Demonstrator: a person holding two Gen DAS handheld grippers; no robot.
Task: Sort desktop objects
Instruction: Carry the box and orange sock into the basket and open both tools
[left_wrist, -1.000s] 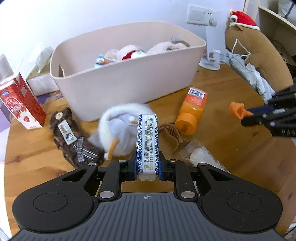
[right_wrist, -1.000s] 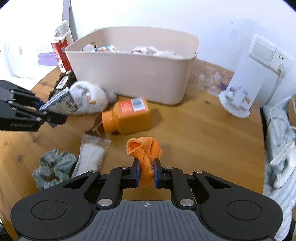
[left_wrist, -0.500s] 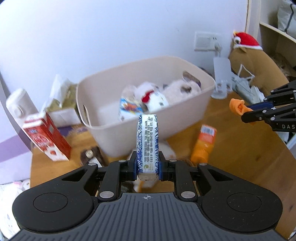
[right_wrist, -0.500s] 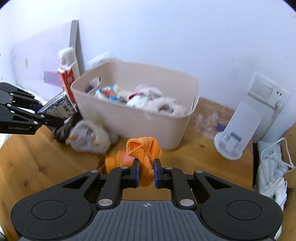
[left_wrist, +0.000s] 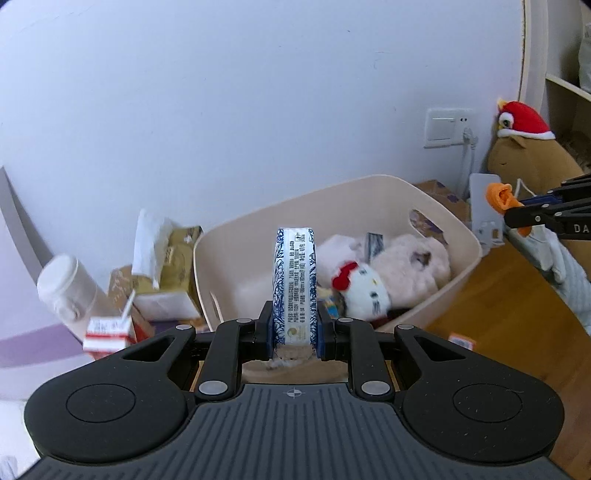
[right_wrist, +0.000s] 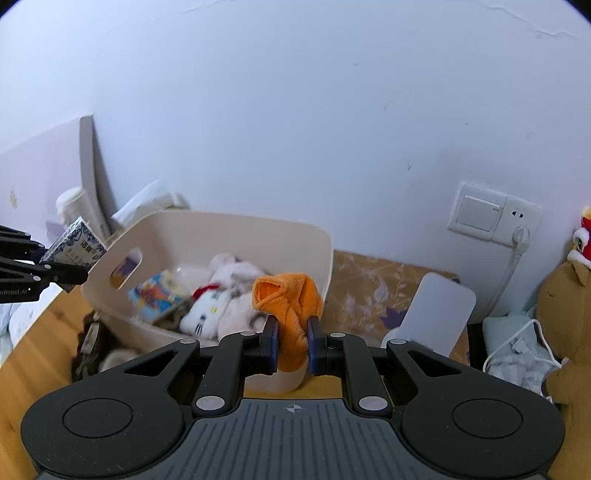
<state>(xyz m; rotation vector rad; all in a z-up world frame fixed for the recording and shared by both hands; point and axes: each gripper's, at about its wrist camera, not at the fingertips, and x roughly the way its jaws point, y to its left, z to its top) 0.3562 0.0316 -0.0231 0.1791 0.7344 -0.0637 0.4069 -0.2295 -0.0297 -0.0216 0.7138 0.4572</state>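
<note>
Blue-and-white printed tissue pack (left_wrist: 294, 284) clamped edge-on in the left gripper (left_wrist: 294, 334), jaws pressed flat against both broad faces, held up in the air before the beige bin (left_wrist: 458, 280). Behind it in the left wrist view, inside the bin: a white cat plush with red bow (left_wrist: 364, 290) and a pale fluffy toy (left_wrist: 413, 266). Off to the right, the right gripper's tips with an orange cloth (left_wrist: 499, 196). Left of the bin, a red-and-white carton (left_wrist: 109, 330), a white bottle (left_wrist: 68, 286) and a tissue box (left_wrist: 170, 273). Probably light and squashy, that pack, with a slick wrapper; best gripped across the broad faces near the middle, as now, firmly enough not to slide. Over to the right wrist view: right gripper (right_wrist: 291, 345) closed on the orange cloth, bunched and standing up between the jaws, above the near wall of the bin, wooden desk (right_wrist: 44, 332) below. Soft, limp, weightless by the look of it; no fragility, likely to drape and catch on the rim, so better released well over the opening. Left gripper with the pack at far left, just outside the bin's handle cutout (right_wrist: 127, 271). Both items apparently ready to go into the bin; neither yet inside.
</note>
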